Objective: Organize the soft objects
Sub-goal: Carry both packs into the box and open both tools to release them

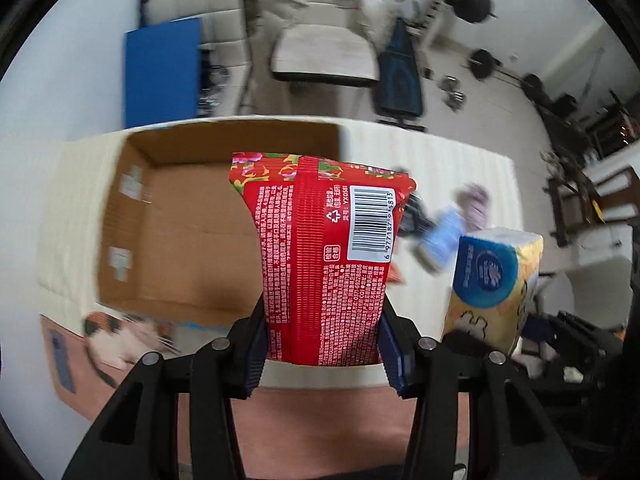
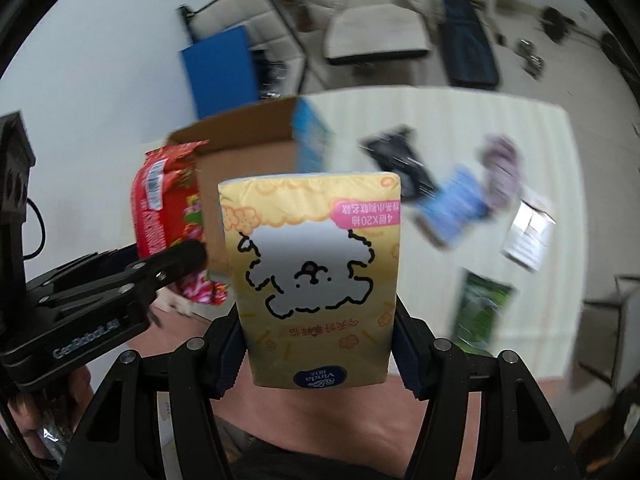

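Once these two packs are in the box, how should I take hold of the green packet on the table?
The green packet appears to lie flat on the white table, near its front edge, apart from the blue packet. Come from above with the right gripper, now shut on the yellow tissue pack, and pinch across its narrow width at mid-length. Blur hides its exact edges.

- Left gripper: black frame, triangular cut-outs, round silver screws, ribbed blue pads.
- Right gripper: same black frame, silver screws, dark blue ribbed pads.
- Left gripper's side carries pale lettering and a thin black cable.
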Tool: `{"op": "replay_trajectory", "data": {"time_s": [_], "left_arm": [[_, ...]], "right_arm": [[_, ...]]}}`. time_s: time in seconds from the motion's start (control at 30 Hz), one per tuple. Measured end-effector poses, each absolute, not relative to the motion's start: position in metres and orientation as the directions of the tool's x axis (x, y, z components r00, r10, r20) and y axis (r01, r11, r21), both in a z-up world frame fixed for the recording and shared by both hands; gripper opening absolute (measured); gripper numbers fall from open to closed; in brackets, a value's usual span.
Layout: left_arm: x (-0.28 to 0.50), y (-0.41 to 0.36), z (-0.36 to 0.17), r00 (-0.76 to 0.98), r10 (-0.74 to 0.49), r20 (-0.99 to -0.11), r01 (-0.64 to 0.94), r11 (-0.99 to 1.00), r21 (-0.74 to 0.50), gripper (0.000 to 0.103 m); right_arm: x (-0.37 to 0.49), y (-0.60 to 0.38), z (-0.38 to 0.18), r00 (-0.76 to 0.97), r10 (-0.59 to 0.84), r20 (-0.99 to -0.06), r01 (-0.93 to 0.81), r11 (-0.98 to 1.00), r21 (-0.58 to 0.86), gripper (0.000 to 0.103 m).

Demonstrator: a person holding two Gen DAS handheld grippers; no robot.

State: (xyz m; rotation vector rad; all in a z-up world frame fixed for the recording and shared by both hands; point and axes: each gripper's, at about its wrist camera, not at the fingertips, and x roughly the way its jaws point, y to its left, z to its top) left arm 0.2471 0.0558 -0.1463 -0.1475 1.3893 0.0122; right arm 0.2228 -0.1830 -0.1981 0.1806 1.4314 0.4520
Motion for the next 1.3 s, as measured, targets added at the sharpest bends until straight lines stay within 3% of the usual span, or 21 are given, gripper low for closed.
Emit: {"op": "replay_trajectory", "data": {"time_s": [0.17,0.4,0.63,0.83,1.0,1.03,1.07,1.13,1.2,1.23,1.27,1.3], "left_arm": [[0.299,0.130,-0.190,0.077,-0.053,-0.996,-0.130,0.989,-0.062,0.045],[0.354,0.195,-0.280,-0.057,-0.053,-0.997,-0.131,0.990,-0.045,0.045],[0.369,0.213,-0.350,-0.190,-0.173,-0.967,-0.142,0.979,-0.147,0.045],[0.366,0.201,-0.368,-0.230,-0.195,-0.954,-0.107,0.979,-0.175,0.047],[0.363,0.196,-0.369,-0.251,-0.190,-0.949,-0.133,0.978,-0.161,0.047],[0.361,0.195,-0.367,-0.252,-0.193,-0.948,-0.135,0.977,-0.163,0.048],[0.360,0.194,-0.363,-0.248,-0.187,-0.950,-0.127,0.979,-0.160,0.057],[0.356,0.191,-0.353,-0.229,-0.156,-0.961,-0.109,0.985,-0.134,0.065],[0.350,0.190,-0.341,-0.205,-0.137,-0.969,-0.105,0.987,-0.118,0.069],[0.347,0.190,-0.336,-0.198,-0.129,-0.972,-0.102,0.989,-0.111,0.084],[0.349,0.196,-0.333,-0.188,-0.120,-0.975,-0.097,0.990,-0.103,0.091],[0.345,0.196,-0.325,-0.170,-0.106,-0.980,-0.095,0.991,-0.091,0.091]], "right_arm": [[0.276,-0.072,-0.222,0.036,0.384,-0.923,-0.226,0.903,0.366,0.066],[0.350,0.029,-0.302,-0.052,0.332,-0.942,-0.188,0.923,0.336,0.066],[0.377,0.067,-0.376,-0.124,0.292,-0.948,-0.143,0.940,0.308,0.066],[0.379,0.072,-0.404,-0.142,0.243,-0.960,-0.129,0.957,0.261,0.066],[0.372,0.084,-0.396,-0.133,0.221,-0.966,-0.129,0.963,0.238,0.067],[0.371,0.083,-0.395,-0.136,0.232,-0.963,-0.123,0.961,0.249,0.071],[0.369,0.080,-0.391,-0.140,0.242,-0.960,-0.115,0.959,0.258,0.076],[0.364,0.081,-0.381,-0.128,0.224,-0.966,-0.121,0.963,0.239,0.088],[0.358,0.080,-0.373,-0.121,0.207,-0.971,-0.127,0.967,0.222,0.089],[0.355,0.081,-0.368,-0.125,0.206,-0.971,-0.127,0.967,0.222,0.090],[0.350,0.080,-0.362,-0.128,0.203,-0.971,-0.123,0.968,0.218,0.092],[0.346,0.080,-0.356,-0.126,0.199,-0.972,-0.123,0.969,0.214,0.101]]}}
